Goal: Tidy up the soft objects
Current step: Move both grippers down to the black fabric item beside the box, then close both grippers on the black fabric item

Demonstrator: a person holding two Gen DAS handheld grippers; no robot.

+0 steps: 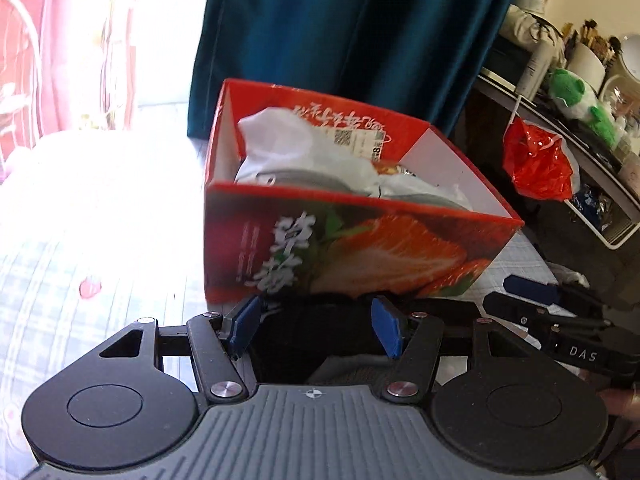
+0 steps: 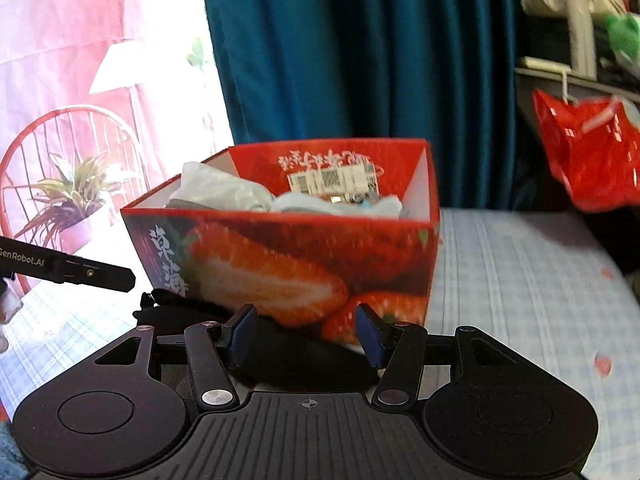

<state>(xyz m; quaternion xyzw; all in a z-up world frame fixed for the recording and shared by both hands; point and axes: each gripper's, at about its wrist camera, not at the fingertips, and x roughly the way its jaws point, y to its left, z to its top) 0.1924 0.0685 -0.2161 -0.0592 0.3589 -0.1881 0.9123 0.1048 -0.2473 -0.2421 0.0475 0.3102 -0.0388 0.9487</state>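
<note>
- A red strawberry-printed cardboard box [image 1: 352, 248] stands open-topped on a bed with a pale blue checked sheet [image 2: 520, 272], directly ahead of both cameras.
- Inside the box lie white and grey soft items [image 1: 304, 152], crumpled and piled up to about its rim; a label with a printed code [image 2: 334, 180] sits on the inner back wall.
- The left gripper [image 1: 316, 328] has its blue-padded fingers set wide apart, on either side of a dark, black soft object [image 1: 312, 336] that lies on the sheet against the near foot of the box. Whether the pads press on it I cannot tell.
- The right gripper [image 2: 306, 332] is likewise spread wide, with the same black object [image 2: 280, 344] between and below its fingers; contact is unclear here too.
- In the left wrist view the right gripper's dark finger shows at the lower right edge; in the right wrist view the left gripper's finger shows at the left, ending near the box's left corner.
- A teal curtain [image 1: 340, 32] hangs behind the box.
- To the right, a red plastic bag [image 1: 536, 160] hangs off a cluttered shelf [image 1: 560, 112] holding a green plush toy [image 1: 568, 88].
- At the left, in the right wrist view, a potted plant [image 2: 76, 196] stands in front of a red wire chair [image 2: 36, 140].
</note>
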